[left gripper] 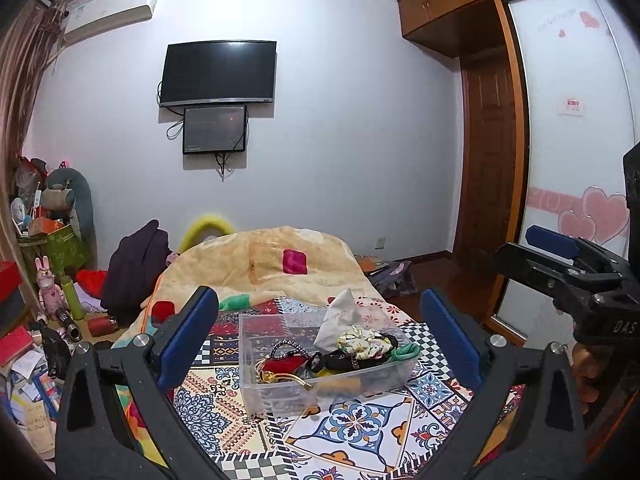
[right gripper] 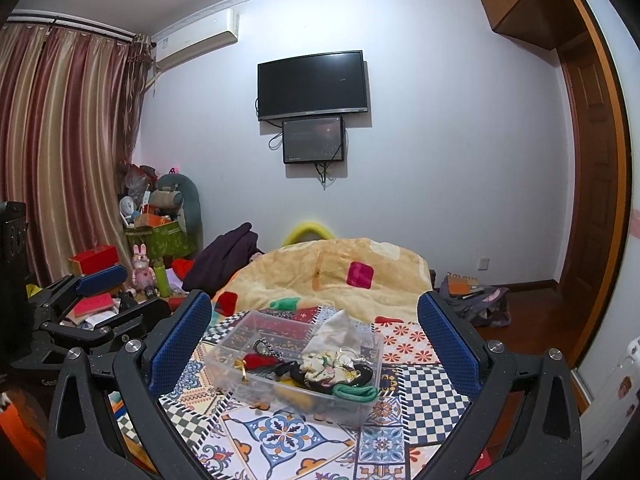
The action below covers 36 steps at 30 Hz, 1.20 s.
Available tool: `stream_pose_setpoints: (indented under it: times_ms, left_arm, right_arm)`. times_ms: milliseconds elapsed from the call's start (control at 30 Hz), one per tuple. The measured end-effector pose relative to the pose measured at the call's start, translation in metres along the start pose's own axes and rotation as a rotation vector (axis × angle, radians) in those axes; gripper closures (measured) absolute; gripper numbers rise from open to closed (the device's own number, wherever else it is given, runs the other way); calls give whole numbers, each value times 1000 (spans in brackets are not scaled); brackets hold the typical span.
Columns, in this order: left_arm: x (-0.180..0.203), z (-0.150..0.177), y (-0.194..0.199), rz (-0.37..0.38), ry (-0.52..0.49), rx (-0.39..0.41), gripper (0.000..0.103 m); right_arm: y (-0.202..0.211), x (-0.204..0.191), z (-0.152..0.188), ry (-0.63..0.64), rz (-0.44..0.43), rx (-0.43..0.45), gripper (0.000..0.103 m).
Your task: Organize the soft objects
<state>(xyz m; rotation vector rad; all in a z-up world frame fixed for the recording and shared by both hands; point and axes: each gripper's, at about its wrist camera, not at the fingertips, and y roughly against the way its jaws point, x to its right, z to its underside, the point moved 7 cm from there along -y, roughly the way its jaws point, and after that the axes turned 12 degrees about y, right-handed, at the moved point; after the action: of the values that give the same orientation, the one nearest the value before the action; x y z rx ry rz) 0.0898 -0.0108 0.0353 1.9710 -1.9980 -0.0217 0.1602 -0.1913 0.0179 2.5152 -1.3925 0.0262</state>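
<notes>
Left gripper point(left gripper: 320, 332) and right gripper point(right gripper: 314, 336) both raised above the patterned bedspread point(left gripper: 360, 432), level, blue-padded fingers spread wide with nothing between them. Clear plastic bin point(left gripper: 320, 364), lower centre of both frames, resting on the bedspread and framed by each pair of fingers without contact. Inside the bin: floral scrunchie point(left gripper: 360, 342), green hair tie point(left gripper: 404, 352), red pouch point(left gripper: 286, 364), crumpled white cloth point(left gripper: 340, 316). Left wrist view only: right gripper at right edge, fingers apart; heart-patterned wardrobe door point(left gripper: 572, 152) at upper right. Right wrist view only: left gripper at left edge; striped curtains point(right gripper: 60, 152) at upper left. Wall-mounted television point(right gripper: 312, 84) in both views.
</notes>
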Motion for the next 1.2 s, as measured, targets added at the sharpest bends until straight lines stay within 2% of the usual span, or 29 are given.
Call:
stream_pose_setpoints:
  times_ms: [800,1200]
  left_arm:
    - [-1,1,-2,8,9,-14,0]
    - [4,5,-1,23,-18,-27,0]
  right_arm:
    - [2,1,-1,-15,-6,-9,0]
    - [1,-4,0,1,6,-18,0]
